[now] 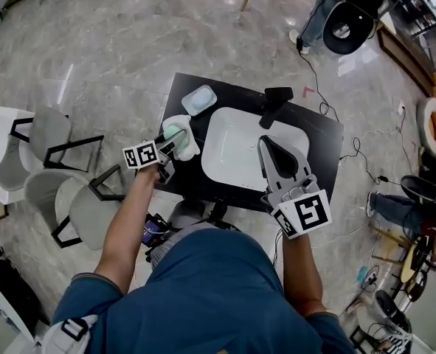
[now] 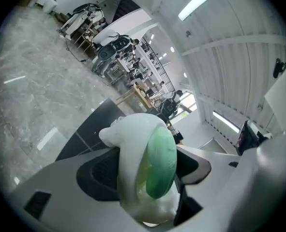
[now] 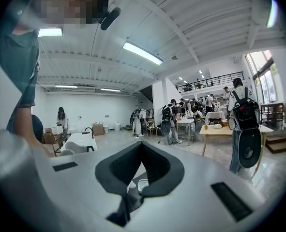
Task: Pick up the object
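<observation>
Grey marble floor all round, and in the middle of it a black table carrying a white basin, black faucet at its far rim. Up at the far left corner, a pale blue tray, untouched. And over at the table's left edge: left gripper clamped on the white object, pads pressing it from both sides, a green insert tucked into its hollow and facing one jaw. Firm-looking grip, seated deep between the jaws rather than out at the tips. Hard to say from above whether fully clear of the tabletop. From the gripper's own view, dark table edge behind and below, so probably just off it. Right gripper parked over the basin, jaws closed together, nothing in them, no part in this.

So: grasp made, lift in hand. Next, by the look of it, calls for a straight, steady rise with the squeeze held even. Smooth rounded shell, likely slippery; insert perhaps not fixed, liable to drop out if tipped. Best steered wide of the tray and the basin rim on the way up.
</observation>
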`<state>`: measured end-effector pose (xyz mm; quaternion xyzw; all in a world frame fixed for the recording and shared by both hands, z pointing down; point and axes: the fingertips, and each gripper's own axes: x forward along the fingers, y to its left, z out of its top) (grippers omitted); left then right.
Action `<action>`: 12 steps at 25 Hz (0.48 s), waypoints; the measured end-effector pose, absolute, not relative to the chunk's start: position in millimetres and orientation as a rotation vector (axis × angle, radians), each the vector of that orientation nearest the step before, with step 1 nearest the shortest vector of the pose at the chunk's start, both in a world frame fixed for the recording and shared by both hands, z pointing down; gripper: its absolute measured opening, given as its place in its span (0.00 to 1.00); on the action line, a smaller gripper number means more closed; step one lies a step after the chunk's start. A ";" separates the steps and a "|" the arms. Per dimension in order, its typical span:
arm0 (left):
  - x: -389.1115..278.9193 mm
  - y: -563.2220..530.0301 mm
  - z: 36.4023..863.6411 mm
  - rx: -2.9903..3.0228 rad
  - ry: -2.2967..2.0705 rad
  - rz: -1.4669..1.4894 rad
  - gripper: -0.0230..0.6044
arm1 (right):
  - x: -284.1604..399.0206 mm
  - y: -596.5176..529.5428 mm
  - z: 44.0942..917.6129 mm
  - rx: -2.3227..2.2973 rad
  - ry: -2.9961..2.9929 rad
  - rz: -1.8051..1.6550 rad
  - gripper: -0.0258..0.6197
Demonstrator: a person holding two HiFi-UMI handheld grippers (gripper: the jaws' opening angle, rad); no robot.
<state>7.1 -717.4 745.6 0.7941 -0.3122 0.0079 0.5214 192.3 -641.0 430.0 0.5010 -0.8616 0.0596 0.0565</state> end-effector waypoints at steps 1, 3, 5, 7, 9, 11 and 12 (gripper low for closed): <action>4.4 -724.7 731.7 1.925 -0.753 -0.009 0.56 | 192.3 -642.3 427.3 1.519 -2.621 0.174 0.06; -0.9 -740.3 700.9 1.968 -0.760 -0.069 0.56 | 191.6 -645.4 421.4 1.517 -2.637 0.157 0.06; -7.0 -751.2 668.6 1.999 -0.766 -0.132 0.56 | 189.1 -647.0 416.0 1.508 -2.653 0.139 0.06; -14.6 -755.7 635.8 2.023 -0.775 -0.200 0.56 | 185.6 -646.1 410.6 1.494 -2.669 0.123 0.06; -22.9 -756.8 601.9 2.066 -0.793 -0.259 0.56 | 182.9 -644.7 404.1 1.481 -2.685 0.103 0.06; -30.7 -756.9 567.7 2.124 -0.820 -0.302 0.56 | 181.5 -643.9 397.4 1.474 -2.699 0.081 0.06; -33.7 -756.2 550.3 2.150 -0.831 -0.322 0.56 | 181.3 -643.5 394.4 1.471 -2.703 0.069 0.06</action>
